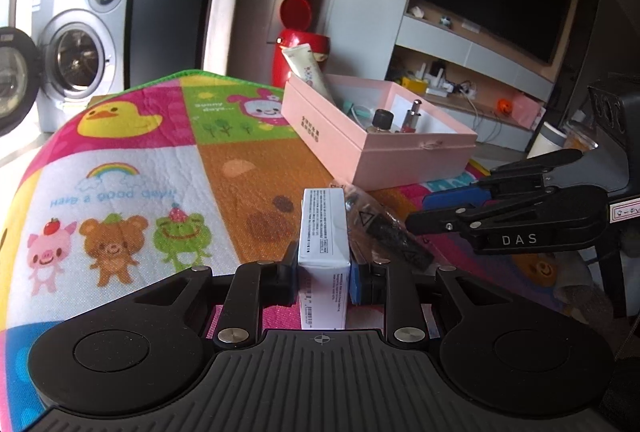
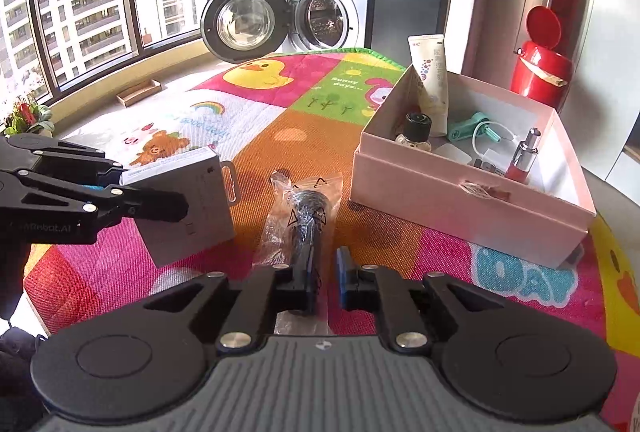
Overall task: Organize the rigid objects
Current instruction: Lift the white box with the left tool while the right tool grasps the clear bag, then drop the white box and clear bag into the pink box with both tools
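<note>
**Mia:** White cardboard, that is what the left gripper has: its jaws are clenched on a small white carton with fine print down its side. In the right wrist view the same carton sits tilted, with its lower corner close to the cartoon mat; I cannot tell whether it touches.

**Jon:** And the right gripper?

**Mia:** Its jaws stand apart, released. The near end of a black item in a clear plastic bag lies by the left finger, and the blue pad of the other finger stands clear of it. From the left wrist view the bagged item lies just beside the carton, on its right.

**Jon:** Where is the container?

**Mia:** An open pink box rests on the mat to the right of the bag, near but apart from it. Inside, a white tube leans upright in the far corner, with a black-capped bottle beside it, a teal plastic piece in the middle, and a silver-topped pink bottle towards the right wall.

**Jon:** Anything beyond the surface?

**Mia:** A red bin with its lid up, behind the box, and a washing machine with its round door swung open.
</note>
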{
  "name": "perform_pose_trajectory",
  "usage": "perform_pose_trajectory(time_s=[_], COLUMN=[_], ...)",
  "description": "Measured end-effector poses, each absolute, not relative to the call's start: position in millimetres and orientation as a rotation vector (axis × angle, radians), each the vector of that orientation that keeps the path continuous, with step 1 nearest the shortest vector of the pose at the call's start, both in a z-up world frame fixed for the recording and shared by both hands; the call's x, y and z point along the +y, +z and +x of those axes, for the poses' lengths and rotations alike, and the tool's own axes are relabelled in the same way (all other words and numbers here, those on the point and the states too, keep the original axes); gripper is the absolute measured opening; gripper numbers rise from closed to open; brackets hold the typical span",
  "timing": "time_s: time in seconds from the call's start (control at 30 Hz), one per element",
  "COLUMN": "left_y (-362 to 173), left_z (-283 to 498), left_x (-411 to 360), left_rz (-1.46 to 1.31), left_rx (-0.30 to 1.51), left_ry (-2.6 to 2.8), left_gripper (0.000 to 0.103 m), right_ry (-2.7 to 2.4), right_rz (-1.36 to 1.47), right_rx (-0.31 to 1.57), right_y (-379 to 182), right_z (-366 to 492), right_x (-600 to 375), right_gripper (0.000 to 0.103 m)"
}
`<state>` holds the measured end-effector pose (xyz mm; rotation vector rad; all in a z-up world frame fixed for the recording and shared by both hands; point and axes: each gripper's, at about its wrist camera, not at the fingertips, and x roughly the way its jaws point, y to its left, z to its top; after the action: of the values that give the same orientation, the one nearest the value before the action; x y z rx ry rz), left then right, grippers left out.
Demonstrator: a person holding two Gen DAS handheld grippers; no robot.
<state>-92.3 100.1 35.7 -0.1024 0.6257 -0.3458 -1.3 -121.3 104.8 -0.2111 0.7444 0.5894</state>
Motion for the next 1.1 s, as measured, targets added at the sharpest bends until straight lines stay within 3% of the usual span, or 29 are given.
perform_pose_trajectory(time_s=[0.03, 0.07, 0.17, 0.2, 0.3, 0.33, 0.37, 0.6, 0.77, 0.93, 1.1], left_y=[36.6, 37.2, 39.2, 39.6, 40.4, 40.9, 41.6, 61.4, 113.8, 156.5, 161.3], left_z=[-94.7, -96.7, -103.7, -105.1, -110.3, -111.0, -112.0, -109.9, -71.5, -5.6, 68.7], left_x=[99.0, 98.2, 96.4, 96.2, 94.7, 93.3, 91.2, 74.7, 62.5, 38.8, 24.3], left_rz=[-0.098, -0.095, -0.076, -0.069, -0.049, -0.043, -0.036, -0.038, -0.069, -0.078, -0.186], left_rx=[0.629, 0.631, 0.638, 0.640, 0.646, 0.649, 0.650, 0.601, 0.469, 0.358, 0.388], left_ry=[-0.345, -0.343, -0.338, -0.336, -0.342, -0.347, -0.353, -0.435, -0.493, -0.495, -0.495], left_gripper=[0.027, 0.027, 0.027, 0.027, 0.027, 0.027, 0.027, 0.027, 0.027, 0.027, 0.027], right_ry=[0.578, 0.569, 0.590, 0.594, 0.618, 0.630, 0.635, 0.618, 0.526, 0.459, 0.420], right_rz=[-0.207, -0.200, -0.171, -0.165, -0.234, -0.273, -0.313, -0.259, -0.151, -0.093, 0.015], right_rx=[0.739, 0.736, 0.784, 0.799, 0.789, 0.787, 0.778, 0.638, 0.486, 0.403, 0.491], right_y=[101.7, 98.6, 83.5, 79.0, 77.6, 80.5, 85.0, 161.0, 233.8, 278.5, 275.3], right_z=[4.2, 9.8, 30.1, 34.4, 26.7, 20.3, 12.7, -27.7, -24.5, 20.4, 97.5], right_x=[-117.8, -114.8, -101.0, -96.5, -86.8, -85.1, -85.3, -151.1, -201.3, -218.2, -219.2], right_gripper=[0.050, 0.059, 0.059, 0.057, 0.036, 0.023, 0.021, 0.020, 0.020, 0.020, 0.020])
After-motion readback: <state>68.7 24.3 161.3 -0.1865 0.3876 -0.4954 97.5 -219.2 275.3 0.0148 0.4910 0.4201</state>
